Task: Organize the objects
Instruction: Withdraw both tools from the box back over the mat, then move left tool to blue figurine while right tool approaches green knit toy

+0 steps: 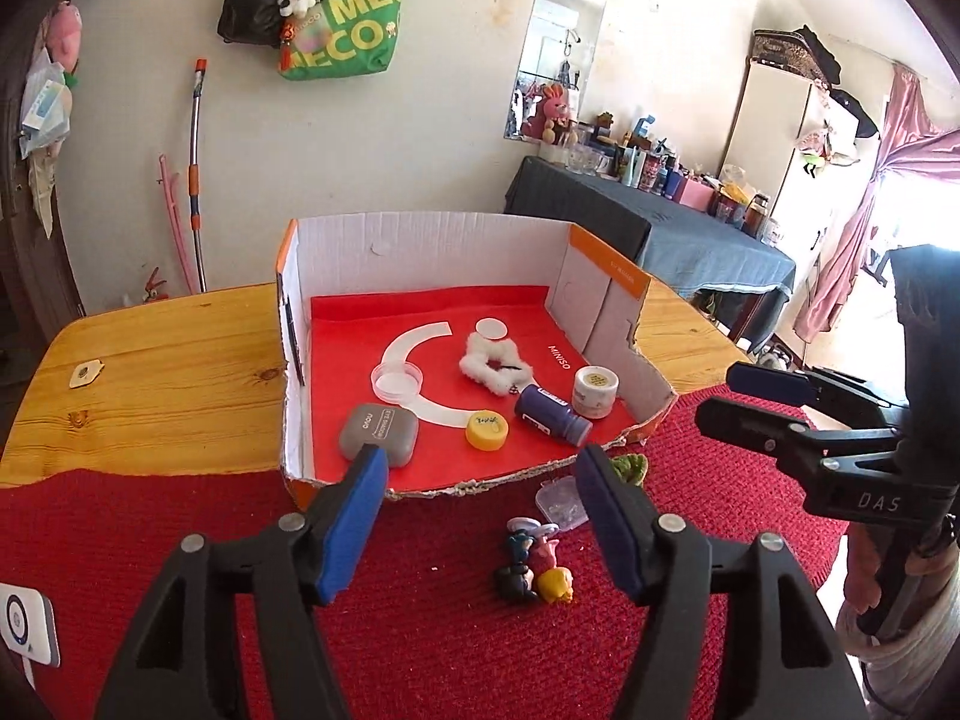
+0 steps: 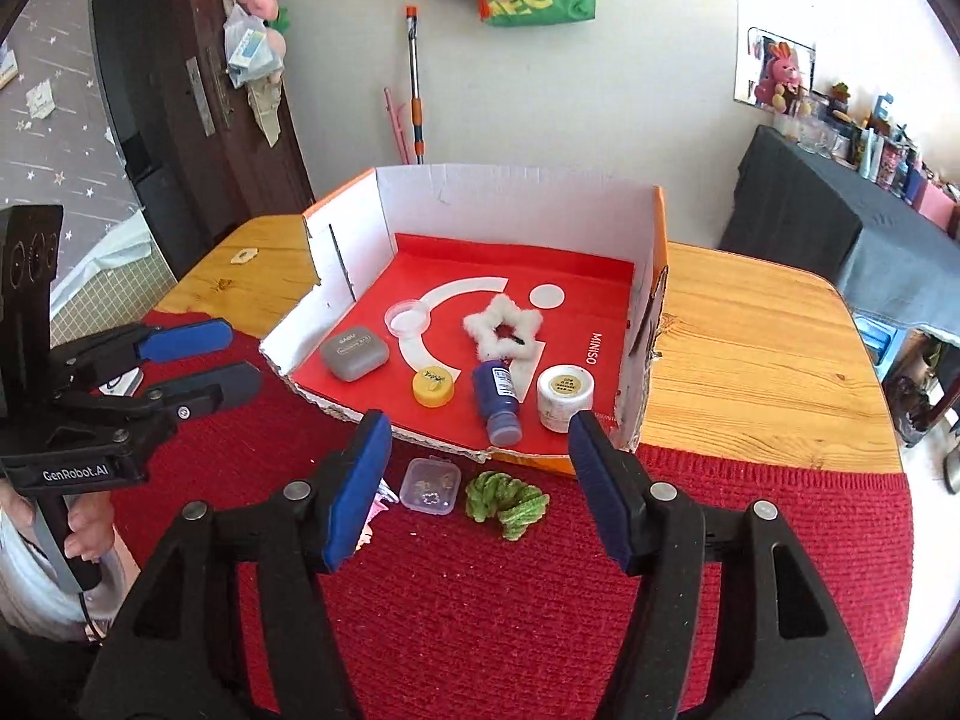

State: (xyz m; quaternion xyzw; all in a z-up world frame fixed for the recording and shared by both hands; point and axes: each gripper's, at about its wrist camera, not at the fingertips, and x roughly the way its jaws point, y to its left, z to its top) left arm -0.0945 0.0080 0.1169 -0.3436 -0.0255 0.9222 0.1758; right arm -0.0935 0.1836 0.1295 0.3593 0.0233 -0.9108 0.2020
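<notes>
**Both claws empty above the red mat**

Now the cardboard box (image 2: 516, 198) stands on the wooden surface (image 2: 750, 348) and holds the blue bottle (image 2: 497, 399), white jar (image 2: 564, 399), yellow cap (image 2: 432, 389), grey case (image 2: 354, 353) and white fluffy star (image 2: 503, 329). In front of it, on the red mat (image 2: 480, 600), lie the small clear box (image 2: 431, 485) and green fluffy piece (image 2: 507, 501). My left claw (image 1: 480, 516) and my right claw (image 2: 477, 489) are both spread, with nothing between the pads.

"MINISO" runs in white on the red floor of the torn cardboard box (image 2: 651, 276); "DAS" is on the black right gripper (image 1: 744, 396), "GenRobot.AI" on the black left gripper (image 2: 222, 354); the hanging green tote bag (image 1: 354, 30) shows "MEG" and "ECO"
</notes>
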